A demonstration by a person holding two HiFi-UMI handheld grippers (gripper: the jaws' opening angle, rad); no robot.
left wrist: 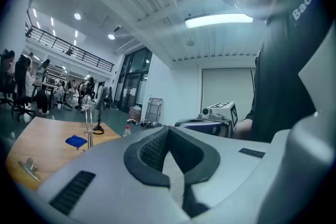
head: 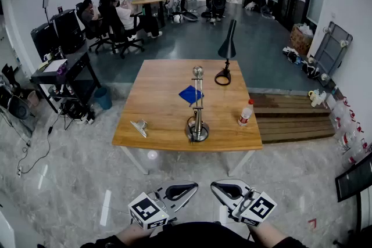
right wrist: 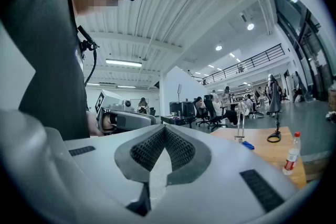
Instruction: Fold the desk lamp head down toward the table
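A silver desk lamp (head: 197, 106) stands upright near the front edge of the wooden table (head: 157, 130), its small round head (head: 198, 71) at the top of the straight stem. A black desk lamp (head: 227, 54) stands at the far edge with its cone head raised. Both grippers sit low, close to my body and well short of the table. My left gripper (head: 189, 187) and right gripper (head: 220, 186) are shut and empty, tips turned toward each other. In the left gripper view the jaws (left wrist: 168, 132) meet, with the silver lamp (left wrist: 88, 120) far off. The right gripper (right wrist: 164, 132) is likewise shut, and the silver lamp (right wrist: 240, 126) is distant.
On the table lie a blue cloth (head: 190, 94), a plastic bottle with a red cap (head: 246, 113) at the right, and a small metal clip (head: 139, 127) at the front left. Wooden steps (head: 288, 119) adjoin the right side. People sit at desks in the background.
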